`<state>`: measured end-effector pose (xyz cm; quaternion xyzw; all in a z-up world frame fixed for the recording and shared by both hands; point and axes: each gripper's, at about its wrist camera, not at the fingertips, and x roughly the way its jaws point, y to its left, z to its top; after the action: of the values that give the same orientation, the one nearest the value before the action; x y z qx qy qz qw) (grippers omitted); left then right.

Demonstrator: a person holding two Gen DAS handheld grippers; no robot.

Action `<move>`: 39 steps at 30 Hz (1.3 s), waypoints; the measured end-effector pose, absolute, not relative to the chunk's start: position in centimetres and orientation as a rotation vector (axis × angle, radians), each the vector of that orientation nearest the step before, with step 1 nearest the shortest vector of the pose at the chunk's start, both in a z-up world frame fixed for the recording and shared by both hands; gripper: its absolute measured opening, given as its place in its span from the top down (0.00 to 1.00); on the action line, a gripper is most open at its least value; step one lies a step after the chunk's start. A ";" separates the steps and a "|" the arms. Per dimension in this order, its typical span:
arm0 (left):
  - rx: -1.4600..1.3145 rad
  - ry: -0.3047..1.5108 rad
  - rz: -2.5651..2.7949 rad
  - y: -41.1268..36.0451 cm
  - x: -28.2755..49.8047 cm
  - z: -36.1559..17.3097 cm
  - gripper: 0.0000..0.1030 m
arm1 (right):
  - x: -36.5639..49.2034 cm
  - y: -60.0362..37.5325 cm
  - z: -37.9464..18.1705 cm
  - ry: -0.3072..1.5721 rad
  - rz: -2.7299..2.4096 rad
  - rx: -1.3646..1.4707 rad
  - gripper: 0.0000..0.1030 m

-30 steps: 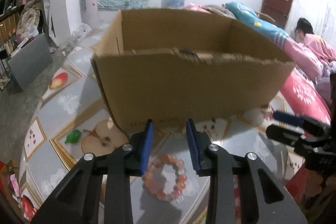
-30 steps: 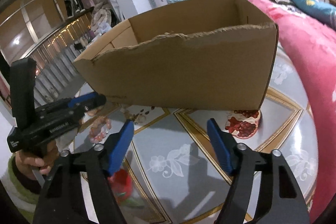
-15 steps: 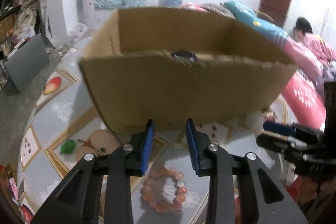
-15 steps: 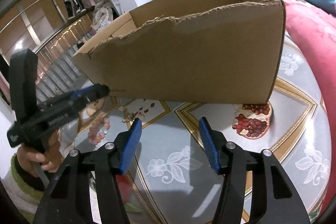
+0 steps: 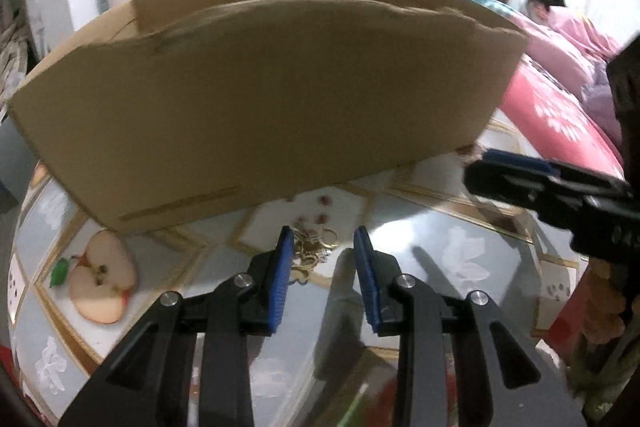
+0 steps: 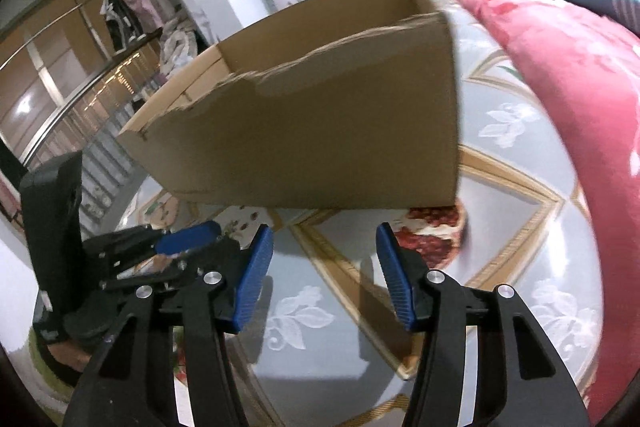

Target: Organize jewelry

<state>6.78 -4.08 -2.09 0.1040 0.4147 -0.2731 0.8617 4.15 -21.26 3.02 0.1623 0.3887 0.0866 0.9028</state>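
A small heap of gold jewelry (image 5: 313, 246) lies on the fruit-patterned table (image 5: 448, 247) just in front of an open cardboard box (image 5: 264, 95). My left gripper (image 5: 323, 239) is open and empty, its fingertips on either side of the gold heap, low over the table. My right gripper (image 6: 325, 231) is open and empty, over the table near the box's right front corner (image 6: 312, 131). The right gripper shows at the right edge of the left wrist view (image 5: 476, 167). The left gripper shows at the left of the right wrist view (image 6: 188, 237).
A red floral quilt (image 6: 580, 99) borders the table on the right. A person in pink (image 5: 560, 23) lies on the bed behind. Apple (image 5: 102, 277) and pomegranate (image 6: 436, 231) pictures are printed on the tablecloth. Shelves and clothes (image 6: 120, 23) stand at the far left.
My left gripper has moved right, off the pink bead bracelet, which is out of view, and now frames the gold heap. The right gripper has moved closer to the box.
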 end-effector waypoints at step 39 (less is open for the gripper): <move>0.265 0.840 -0.687 -4.1 2.0 -1.3 0.71 | 1.8 -23.4 2.1 0.824 0.174 0.369 0.61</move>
<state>2.03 -4.15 -1.26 0.1258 0.3983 -0.3260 0.8481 1.80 -23.41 2.06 0.1779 0.3976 0.0840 0.8962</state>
